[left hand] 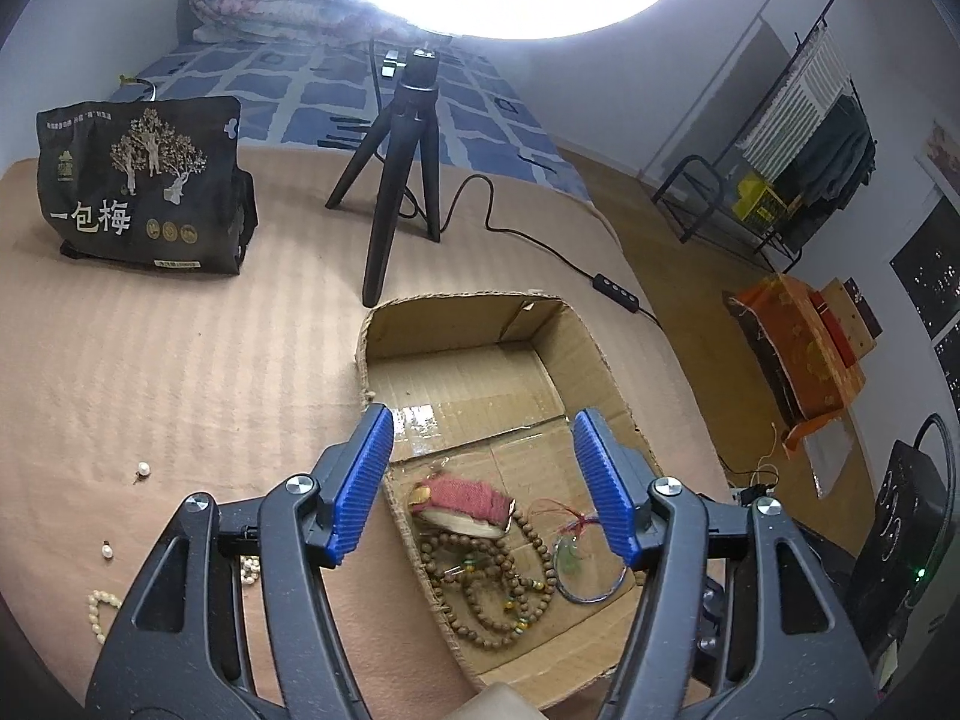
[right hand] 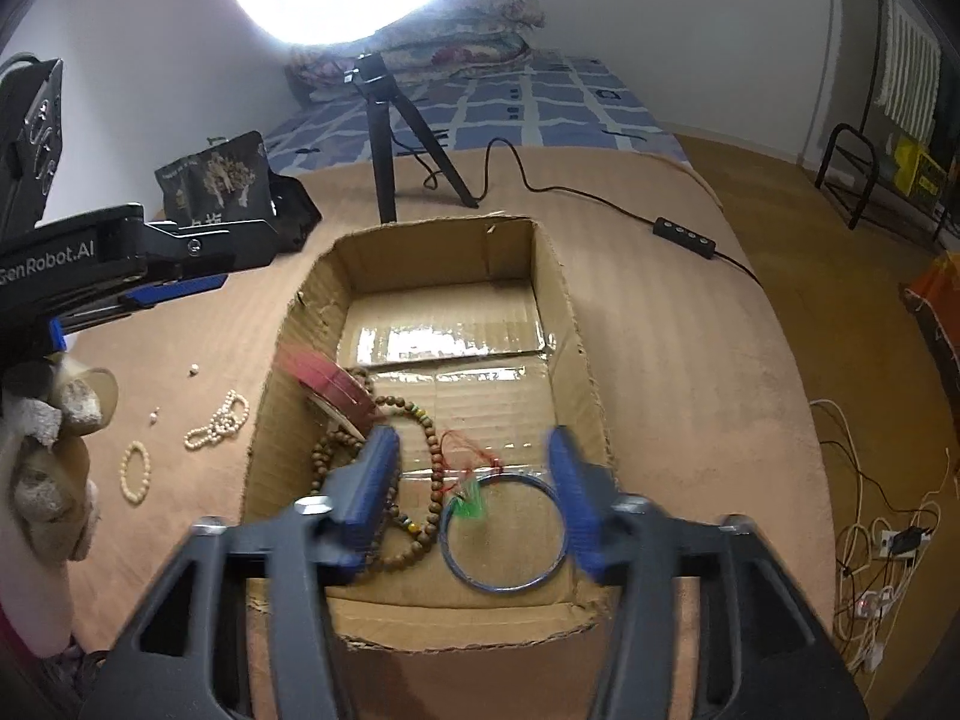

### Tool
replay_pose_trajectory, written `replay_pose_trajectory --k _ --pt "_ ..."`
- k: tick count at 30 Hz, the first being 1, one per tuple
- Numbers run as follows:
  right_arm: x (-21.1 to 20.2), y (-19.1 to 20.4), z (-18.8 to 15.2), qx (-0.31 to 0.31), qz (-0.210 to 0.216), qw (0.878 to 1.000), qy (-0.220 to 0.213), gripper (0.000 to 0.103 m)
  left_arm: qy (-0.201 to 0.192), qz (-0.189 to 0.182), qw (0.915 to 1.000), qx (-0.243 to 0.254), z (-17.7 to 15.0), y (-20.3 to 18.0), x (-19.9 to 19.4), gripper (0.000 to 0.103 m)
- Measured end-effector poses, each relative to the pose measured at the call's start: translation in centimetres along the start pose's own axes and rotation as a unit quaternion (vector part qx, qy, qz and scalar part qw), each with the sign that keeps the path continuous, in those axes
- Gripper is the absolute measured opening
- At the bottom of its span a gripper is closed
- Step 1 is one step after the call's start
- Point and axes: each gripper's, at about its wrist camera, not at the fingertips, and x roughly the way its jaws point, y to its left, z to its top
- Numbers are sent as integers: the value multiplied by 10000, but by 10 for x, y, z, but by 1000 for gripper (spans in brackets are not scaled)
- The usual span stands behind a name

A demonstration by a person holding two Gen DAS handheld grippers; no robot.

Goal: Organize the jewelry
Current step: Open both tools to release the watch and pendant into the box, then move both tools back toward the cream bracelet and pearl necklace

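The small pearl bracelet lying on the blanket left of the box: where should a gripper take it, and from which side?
Grip the small pearl bracelet across one side of its bead ring, coming straight down from above. It lies flat as an open loop on the blanket, apart from the pearl necklace, so one finger can drop inside the loop.

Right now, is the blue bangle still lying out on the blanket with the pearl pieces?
No, the blue bangle lies on the floor of the cardboard box, while the pearl necklace sits outside on the blanket.
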Motion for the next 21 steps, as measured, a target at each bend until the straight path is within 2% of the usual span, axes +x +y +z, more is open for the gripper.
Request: replay_pose_trajectory --k 13,21 --pt "-10 4 -2 -8 -23 10000 -72 54 -106 147 9996 218 -4 5 -23 64" --pt "-21 18 0 -99 -13 9997 -227 54 -265 349 9986 297 -6 23 -51 64"
